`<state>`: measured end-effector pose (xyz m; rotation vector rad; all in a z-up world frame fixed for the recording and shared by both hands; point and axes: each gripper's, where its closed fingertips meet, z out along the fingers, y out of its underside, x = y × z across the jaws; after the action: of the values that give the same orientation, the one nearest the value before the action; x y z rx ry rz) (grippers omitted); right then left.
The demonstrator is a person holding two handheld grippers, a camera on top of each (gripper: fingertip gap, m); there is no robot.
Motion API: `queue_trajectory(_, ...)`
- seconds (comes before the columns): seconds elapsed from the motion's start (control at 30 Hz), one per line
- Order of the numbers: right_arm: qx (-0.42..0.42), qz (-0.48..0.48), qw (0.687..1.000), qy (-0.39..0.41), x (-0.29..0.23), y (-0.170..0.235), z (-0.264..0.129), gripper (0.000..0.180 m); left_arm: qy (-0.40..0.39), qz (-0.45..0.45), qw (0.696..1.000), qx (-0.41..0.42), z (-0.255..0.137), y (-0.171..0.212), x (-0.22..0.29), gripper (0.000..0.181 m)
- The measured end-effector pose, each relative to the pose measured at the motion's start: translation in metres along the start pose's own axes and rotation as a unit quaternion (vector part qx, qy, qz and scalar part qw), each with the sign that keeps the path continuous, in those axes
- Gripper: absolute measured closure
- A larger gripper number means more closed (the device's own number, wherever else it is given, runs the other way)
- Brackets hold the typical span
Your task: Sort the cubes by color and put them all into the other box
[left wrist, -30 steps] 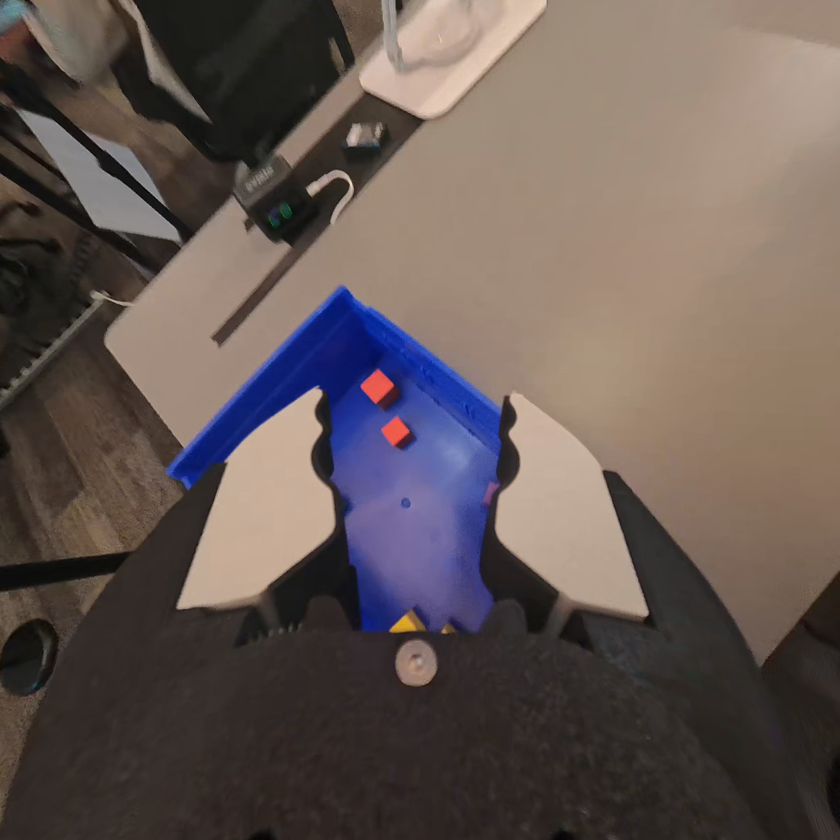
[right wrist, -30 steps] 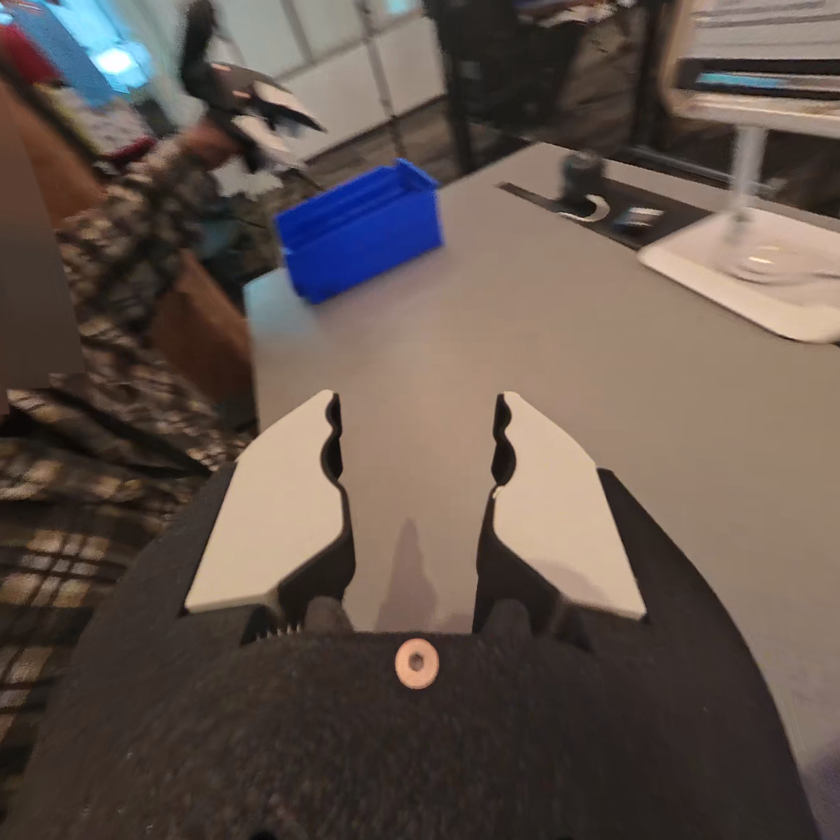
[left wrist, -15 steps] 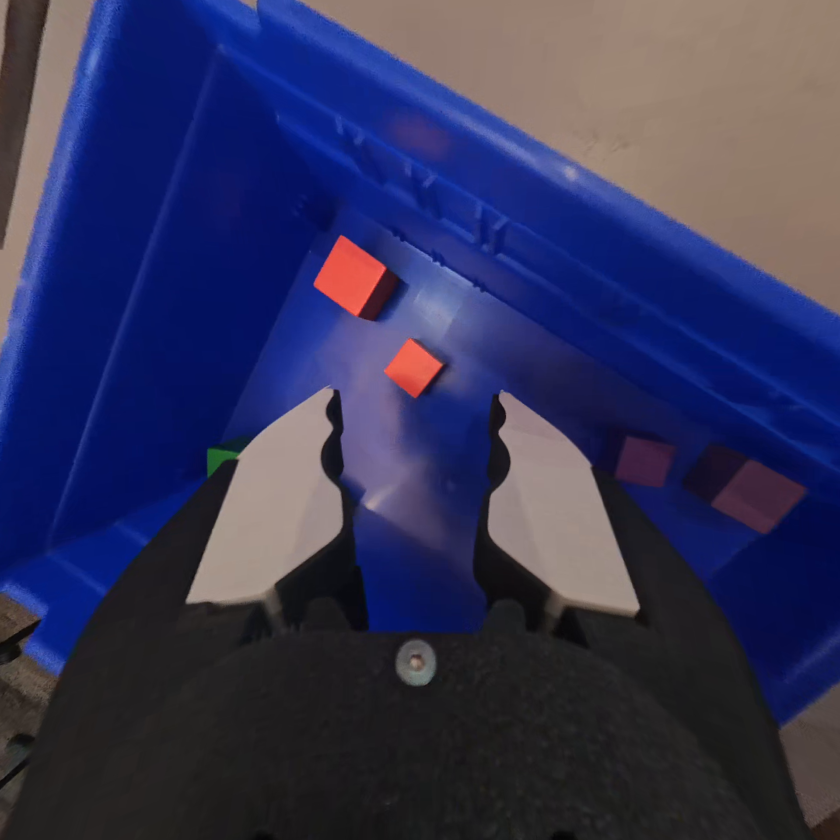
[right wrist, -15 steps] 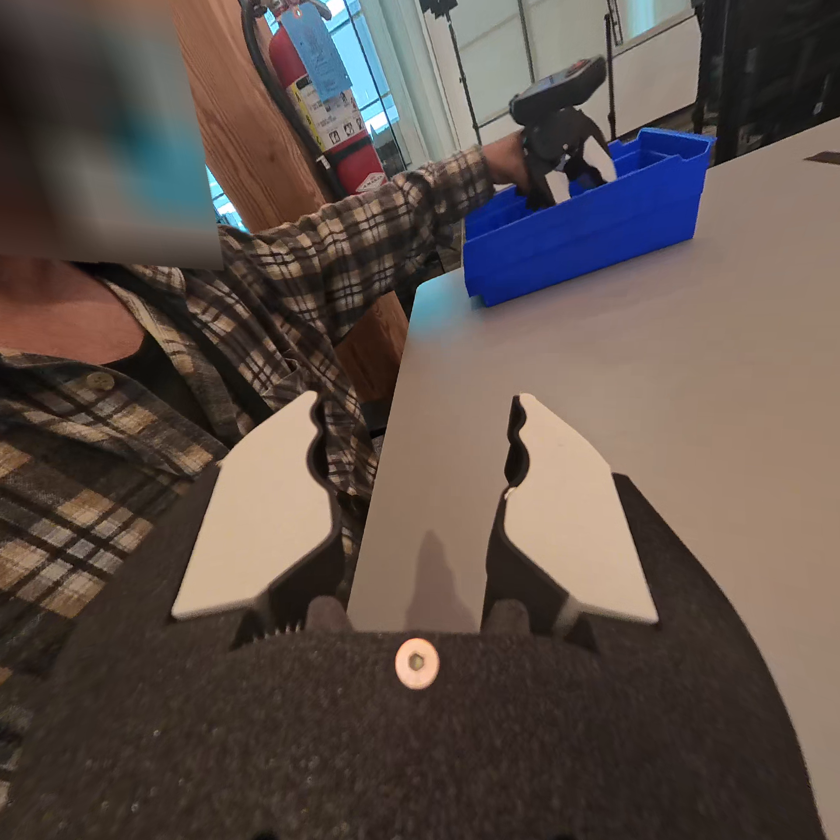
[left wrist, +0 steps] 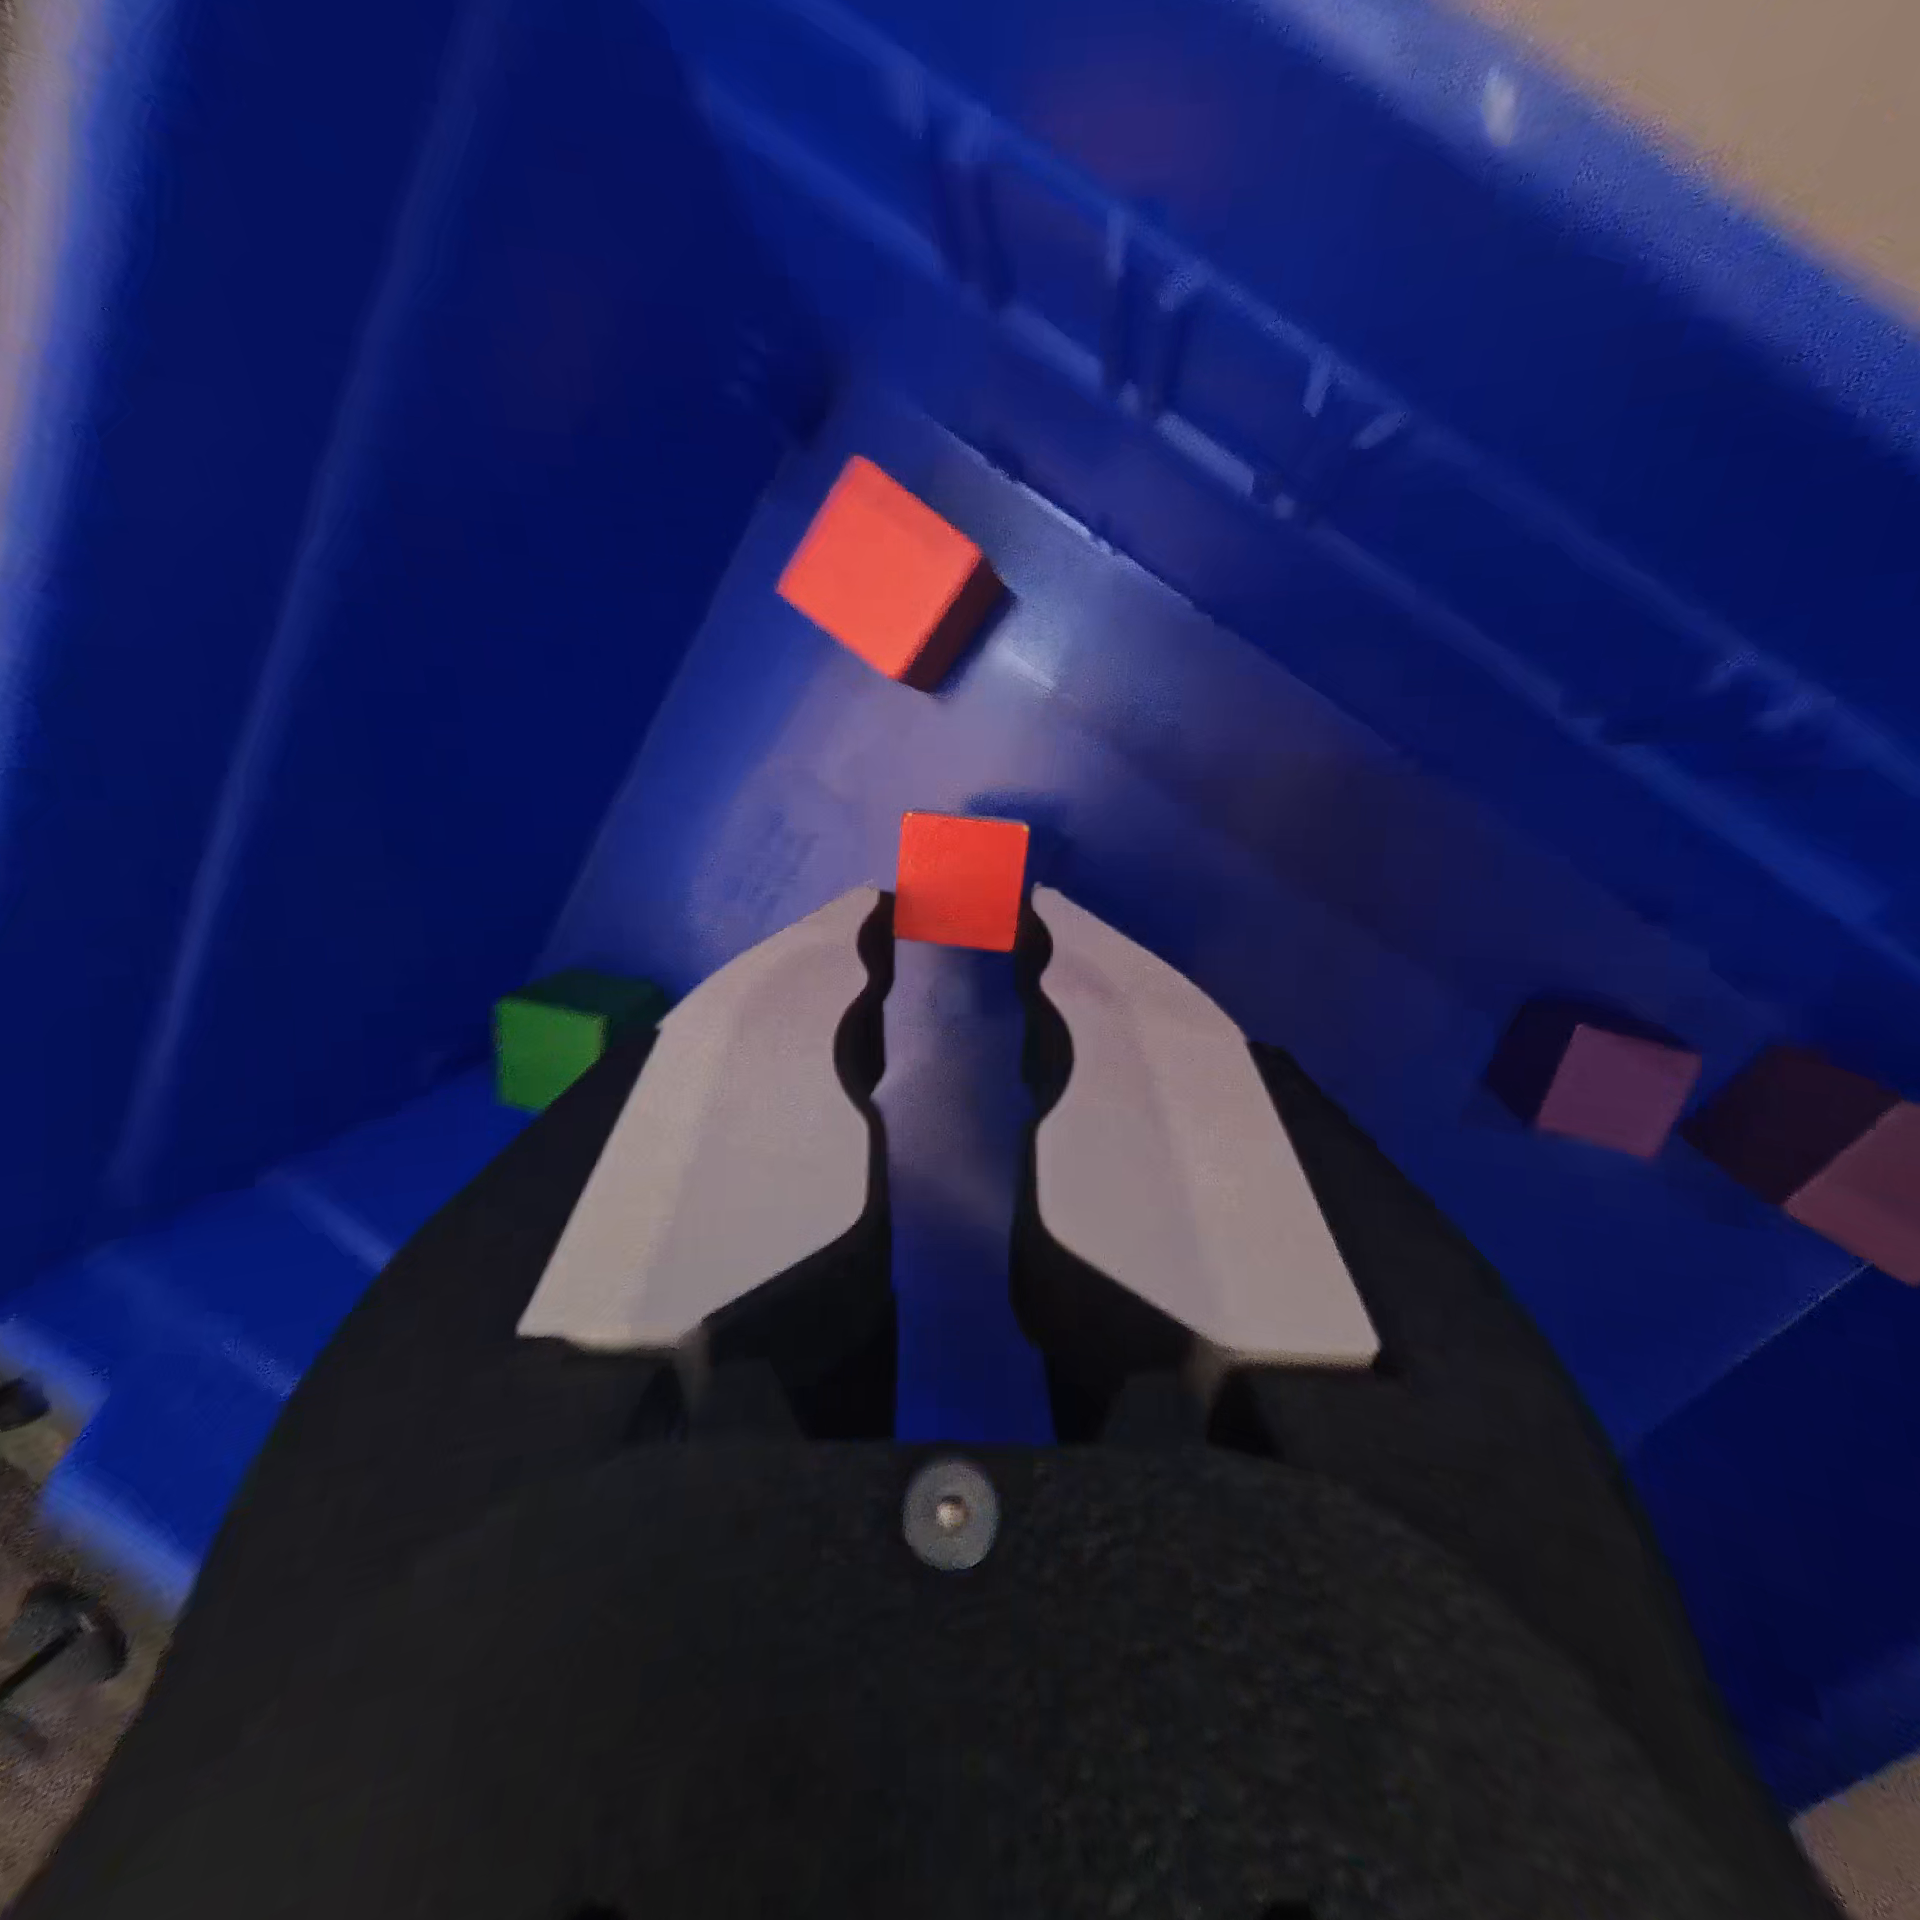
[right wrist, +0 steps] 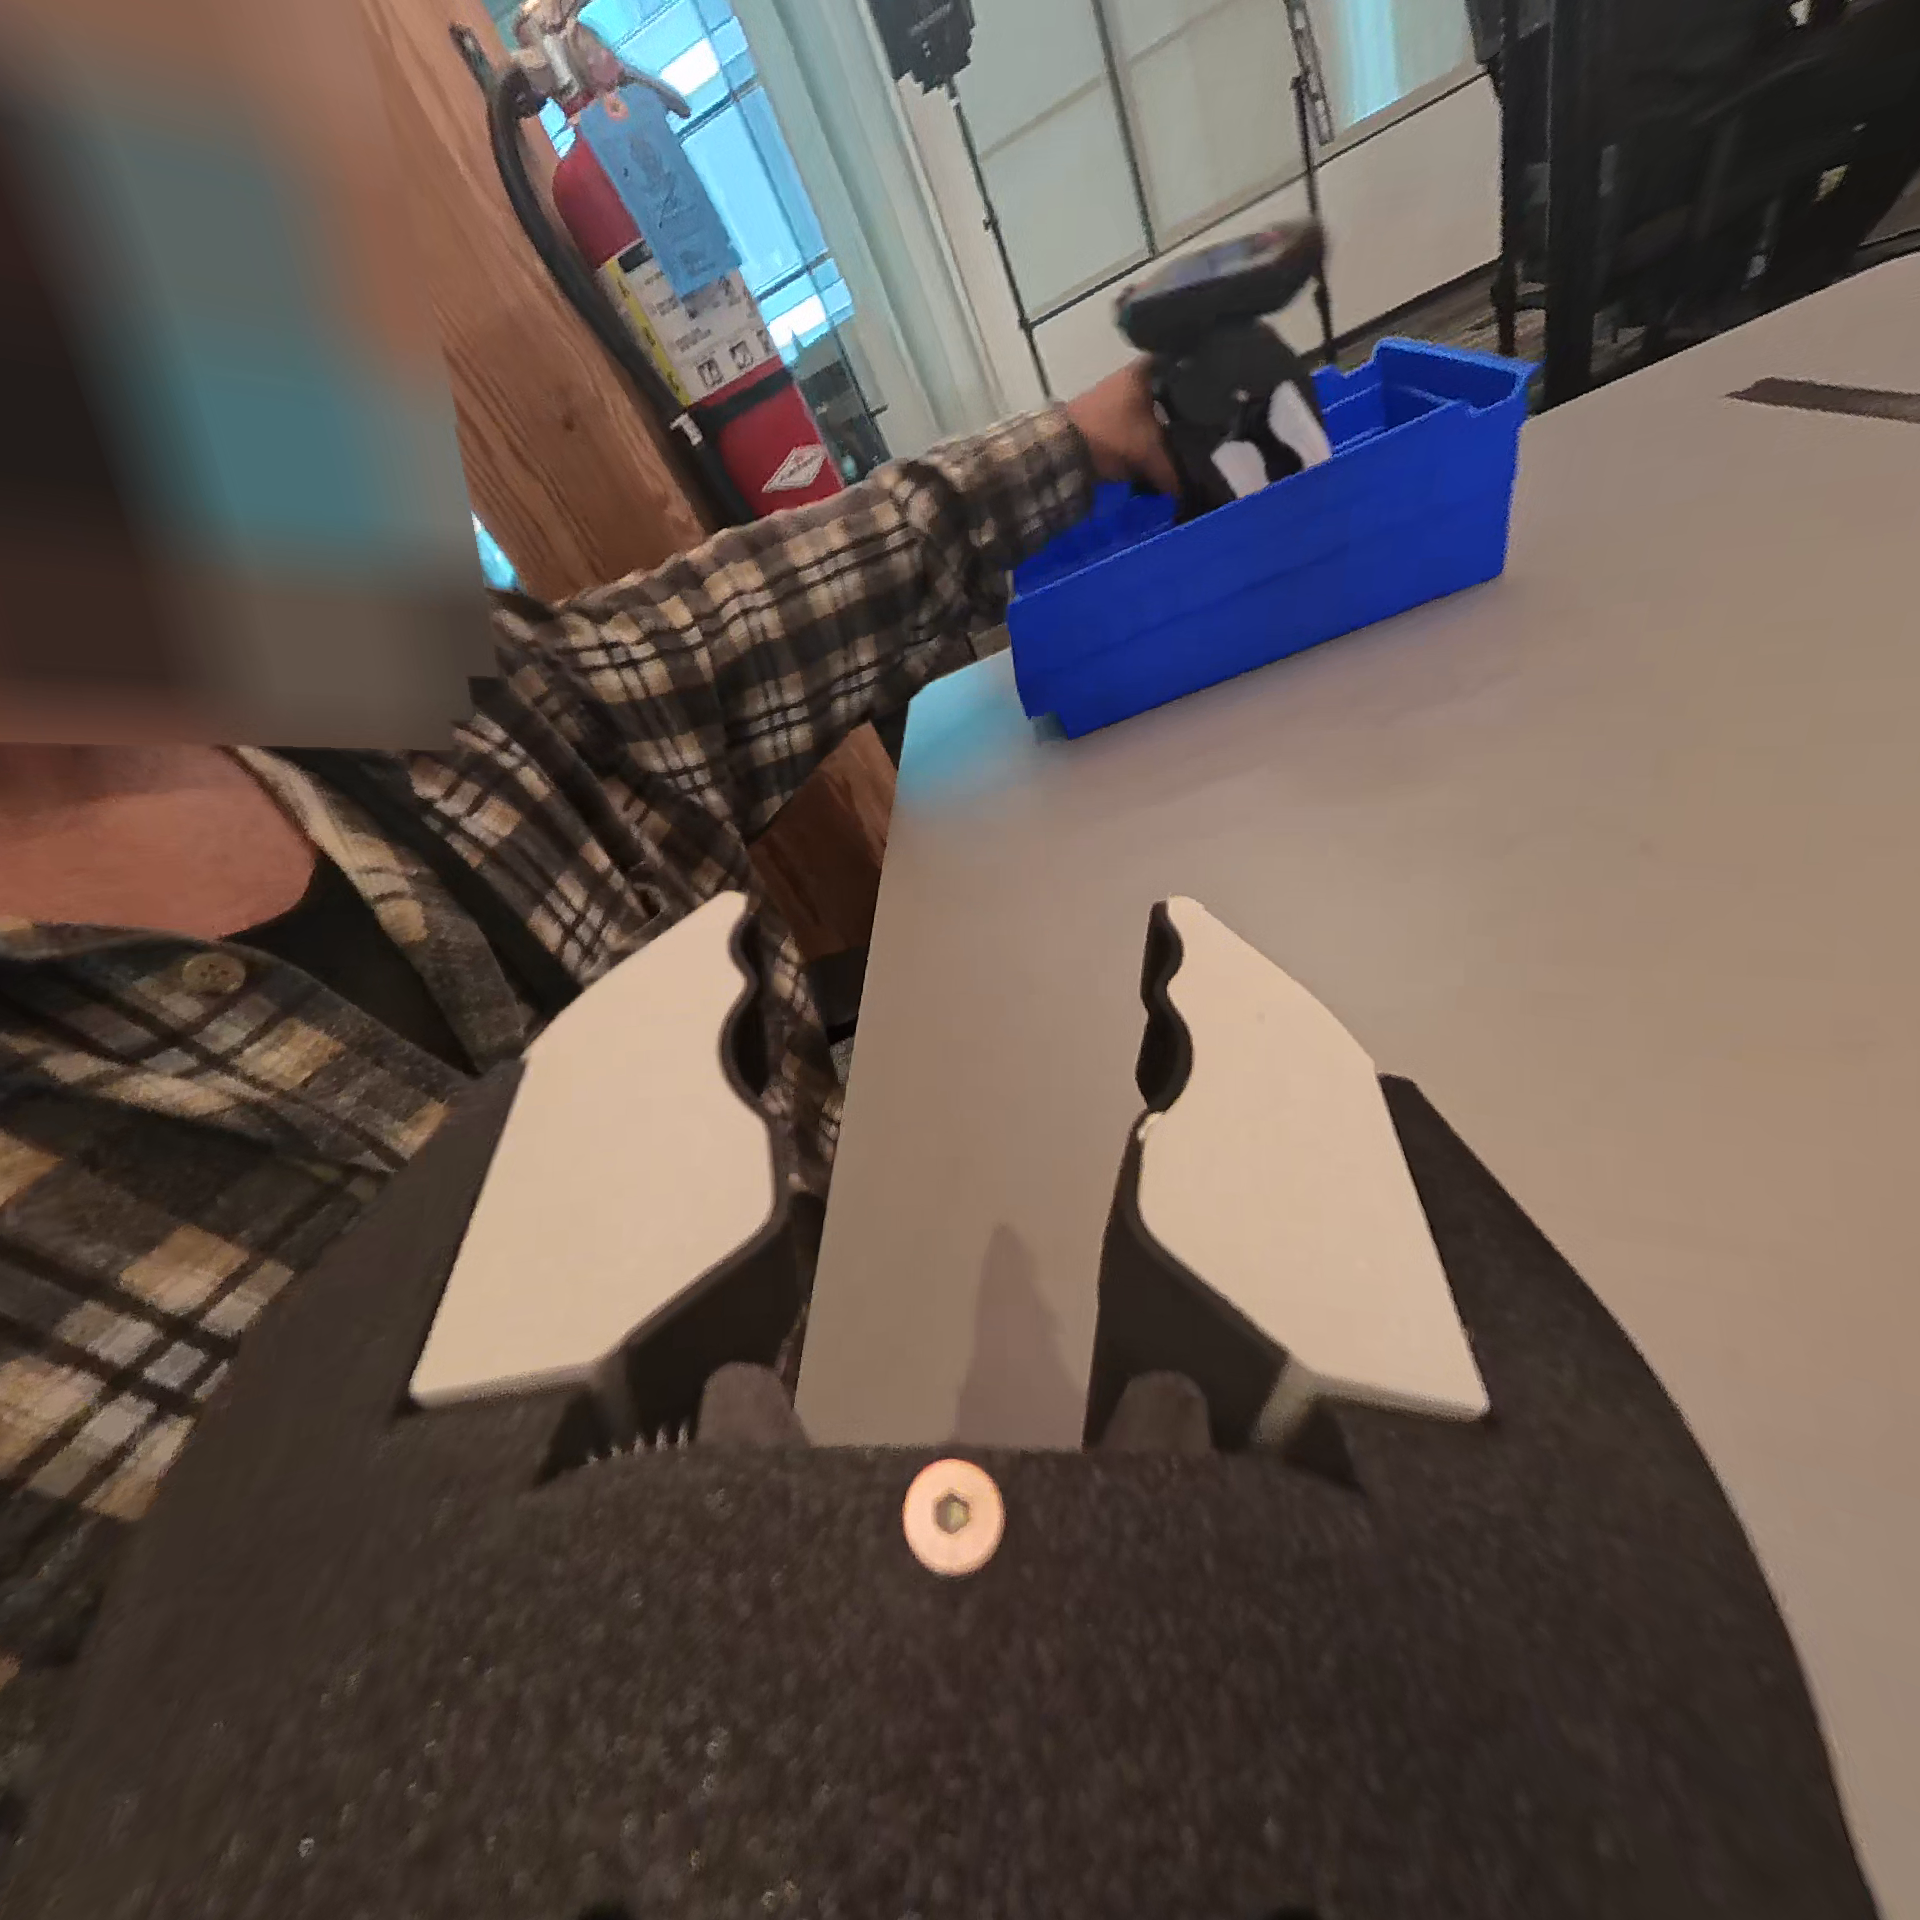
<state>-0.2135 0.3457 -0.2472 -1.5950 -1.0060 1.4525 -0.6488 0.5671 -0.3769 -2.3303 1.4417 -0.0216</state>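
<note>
The small red cube point(left wrist: 961, 896) is clenched at the jaw tips of the left gripper point(left wrist: 956, 920) inside the blue box point(left wrist: 312, 623); a straight lift is advised, clear of the larger red cube point(left wrist: 883, 571). The right gripper point(right wrist: 951, 935) is held released over the table point(right wrist: 1455, 883)

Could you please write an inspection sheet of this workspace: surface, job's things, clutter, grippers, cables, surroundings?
Surface: grey table, bare around the bin.
Job's things: blue bin near the table's corner. Inside it are a small red cube, a larger red cube, a green cube and purple cubes along one wall. A second box is not in view.
Clutter: dark strip on the table's far edge.
Grippers: left gripper is inside the bin, closed on the small red cube; right gripper is open and empty, above the table's edge.
Cables: nothing seen.
Surroundings: person's plaid sleeve, wooden post, red fire extinguisher.
</note>
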Motion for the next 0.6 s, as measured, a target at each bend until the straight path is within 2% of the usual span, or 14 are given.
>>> queue_trajectory(0.03,0.008,0.009,1.000,0.004,0.004,-0.004,0.001,0.111,-0.019,-0.010,0.999,0.034,-0.016,-0.009,-0.004,0.159)
queue_trajectory(0.17,0.070,0.072,0.995,-0.022,0.021,-0.032,0.008,0.114,-0.082,0.007,0.975,0.207,-0.095,-0.075,0.011,0.159)
queue_trajectory(0.23,0.091,0.116,0.988,-0.044,0.032,-0.047,0.018,0.116,-0.096,0.035,0.953,0.286,-0.130,-0.121,0.040,0.160)
queue_trajectory(0.3,0.095,0.155,0.981,-0.060,0.044,-0.059,0.032,0.118,-0.109,0.069,0.935,0.331,-0.151,-0.166,0.076,0.159)
queue_trajectory(0.43,0.086,0.212,0.970,-0.079,0.060,-0.084,0.061,0.122,-0.125,0.105,0.931,0.326,-0.148,-0.233,0.139,0.159)
queue_trajectory(0.6,0.021,0.194,0.981,-0.006,0.082,-0.090,0.079,0.124,-0.138,0.139,0.943,0.269,-0.115,-0.282,0.185,0.159)
